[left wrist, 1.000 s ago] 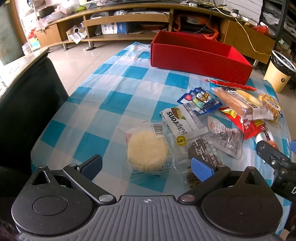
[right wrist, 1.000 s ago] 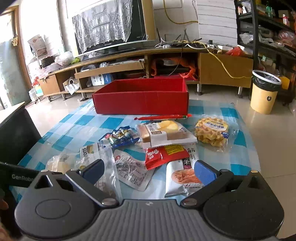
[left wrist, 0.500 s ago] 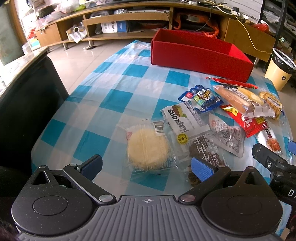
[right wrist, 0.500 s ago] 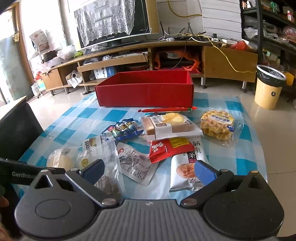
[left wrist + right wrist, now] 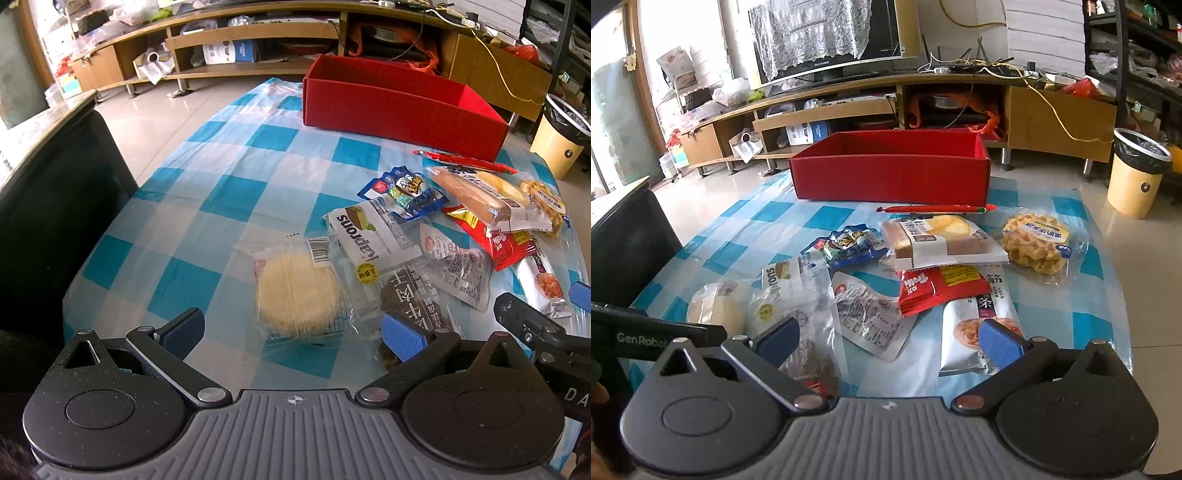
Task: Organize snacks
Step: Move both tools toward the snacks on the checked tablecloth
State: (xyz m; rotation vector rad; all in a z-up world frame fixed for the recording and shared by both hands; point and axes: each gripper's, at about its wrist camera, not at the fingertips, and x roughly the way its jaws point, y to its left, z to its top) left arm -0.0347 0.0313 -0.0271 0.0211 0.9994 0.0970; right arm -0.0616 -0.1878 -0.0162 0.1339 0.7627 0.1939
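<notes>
Several packaged snacks lie on a blue-checked tablecloth (image 5: 229, 192). A round pale cake in a clear wrapper (image 5: 297, 291) lies just ahead of my left gripper (image 5: 291, 330), which is open and empty above the table. My right gripper (image 5: 886, 338) is open and empty above a grey foil pouch (image 5: 866, 319) and a white noodle pack (image 5: 964, 336). A sandwich pack (image 5: 938, 242), a red packet (image 5: 938, 288), a waffle pack (image 5: 1036, 240) and a blue candy bag (image 5: 846, 245) lie beyond. An open red box (image 5: 892, 171) stands at the far edge; its inside is hidden.
A thin red stick snack (image 5: 934, 209) lies along the box front. A dark chair (image 5: 55, 206) stands left of the table. A yellow bin (image 5: 1137, 173) stands on the floor to the right. A low TV cabinet (image 5: 849, 110) runs behind.
Both grippers have drifted slightly back and up, so the snacks sit a little farther away in both views. Both stay open. No snack has moved.
</notes>
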